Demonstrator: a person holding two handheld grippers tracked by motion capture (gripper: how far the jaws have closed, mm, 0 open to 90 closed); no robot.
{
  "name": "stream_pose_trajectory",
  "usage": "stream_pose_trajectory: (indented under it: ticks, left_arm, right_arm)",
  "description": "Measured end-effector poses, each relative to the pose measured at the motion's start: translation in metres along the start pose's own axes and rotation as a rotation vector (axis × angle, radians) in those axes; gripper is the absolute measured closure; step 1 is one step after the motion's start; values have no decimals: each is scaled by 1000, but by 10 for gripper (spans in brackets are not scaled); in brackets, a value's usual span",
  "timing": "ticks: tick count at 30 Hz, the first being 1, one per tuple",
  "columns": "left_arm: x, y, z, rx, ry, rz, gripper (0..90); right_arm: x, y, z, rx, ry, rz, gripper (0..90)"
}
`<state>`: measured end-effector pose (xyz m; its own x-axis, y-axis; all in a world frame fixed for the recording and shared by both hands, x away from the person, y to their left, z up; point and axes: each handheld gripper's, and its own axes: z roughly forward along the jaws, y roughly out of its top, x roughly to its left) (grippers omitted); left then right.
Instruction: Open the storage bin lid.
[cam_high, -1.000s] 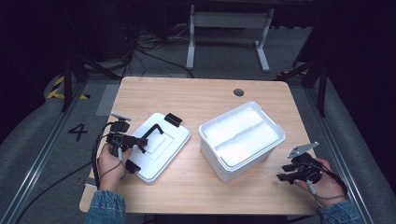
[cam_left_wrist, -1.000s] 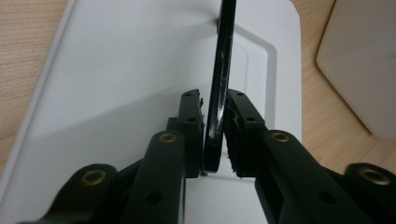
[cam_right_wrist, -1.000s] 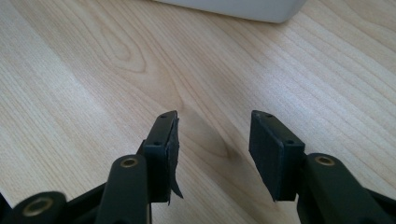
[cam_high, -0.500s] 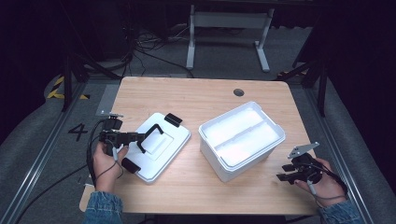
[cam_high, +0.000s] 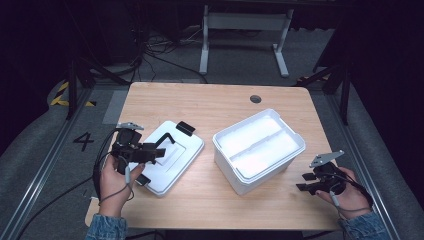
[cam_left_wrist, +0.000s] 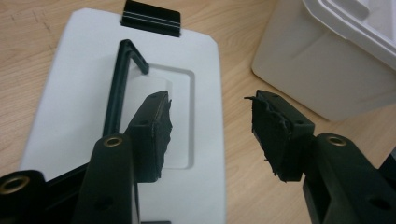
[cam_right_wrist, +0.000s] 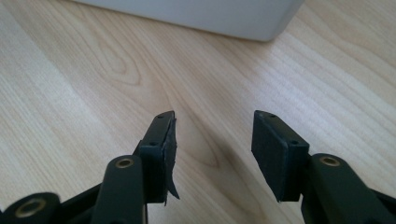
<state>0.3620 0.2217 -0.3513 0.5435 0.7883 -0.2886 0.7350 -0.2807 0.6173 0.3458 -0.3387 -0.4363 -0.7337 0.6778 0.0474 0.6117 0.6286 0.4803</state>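
Note:
A white lid (cam_high: 172, 161) with a black handle (cam_high: 168, 140) and black end clips lies flat on the left of the wooden table. My left gripper (cam_high: 158, 151) hovers over its near left part. The jaws have just been opening and stand open with nothing between them. In the left gripper view the left gripper (cam_left_wrist: 210, 122) looks down on the lid (cam_left_wrist: 70, 93) and its handle (cam_left_wrist: 118, 79). A white open bin (cam_high: 260, 147) stands at centre right. My right gripper (cam_high: 303, 183) rests open near the table's front right, and in its own view the right gripper (cam_right_wrist: 212, 140) has bare wood between its pads.
The wooden table (cam_high: 215, 105) has a round cable hole (cam_high: 255, 98) at the back. The bin's corner (cam_right_wrist: 210, 14) lies just ahead of the right gripper. The bin's side (cam_left_wrist: 322, 70) stands to the right of the lid. Cables and a metal stand lie on the floor behind.
My left gripper has let go of the lid's handle, opened its jaws, and lifted up and back toward the left. The right gripper has stayed where it was.

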Motion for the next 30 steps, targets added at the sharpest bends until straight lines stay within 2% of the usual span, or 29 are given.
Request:
stream_pose_trajectory:
  ticks: [2,6,9,16,21,23,30]
  left_arm:
    - [-8,-1,-2,4,-4,7,461]
    - [-24,-3,1,21,13,56,444]
    - [-35,-8,8,17,14,82,431]
    - [-65,-13,32,77,45,158,394]
    - [-79,-16,45,87,22,172,379]
    - [-82,-17,51,85,23,164,379]
    - [-90,-26,70,45,53,155,353]
  right_arm:
    - [0,2,0,-5,-6,-6,502]
    - [1,3,0,-37,-14,-27,493]
    - [1,2,0,-48,-20,-31,498]
    - [-1,0,0,-67,-22,-27,491]
    - [-2,-1,1,-70,-21,-32,490]
    - [-2,-1,1,-71,-21,-30,496]
    - [-3,-3,4,-71,-28,-21,495]
